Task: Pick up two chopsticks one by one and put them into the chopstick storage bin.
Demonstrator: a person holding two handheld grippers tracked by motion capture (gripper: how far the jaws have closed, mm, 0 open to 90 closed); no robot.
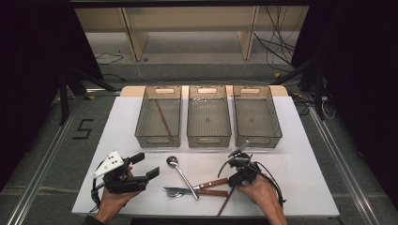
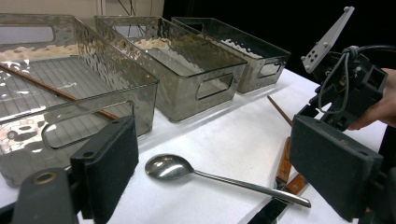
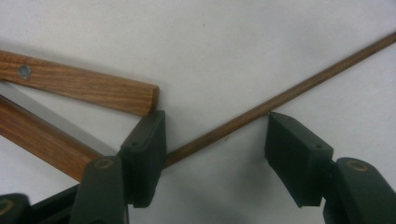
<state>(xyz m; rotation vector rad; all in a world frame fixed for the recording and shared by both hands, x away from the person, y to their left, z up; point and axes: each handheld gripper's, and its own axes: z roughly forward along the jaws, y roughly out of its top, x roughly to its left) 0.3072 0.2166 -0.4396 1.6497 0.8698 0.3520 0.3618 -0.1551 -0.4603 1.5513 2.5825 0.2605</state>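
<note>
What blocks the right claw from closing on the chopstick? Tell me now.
Nothing visible does. The right claw is open, its jaws on either side of the chopstick on the white table. The nearest wooden handle ends just beside one jaw, not between them.

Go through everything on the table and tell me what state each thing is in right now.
Right gripper: open, fingers astride the chopstick lying on the table.
Left gripper: open, holding nothing.
Left bin: holds one chopstick.
Middle bin: holds nothing.
Right bin: holds nothing.
Spoon: lying on the table.
Wooden-handled cutlery: lying crossed beside the spoon.
</note>
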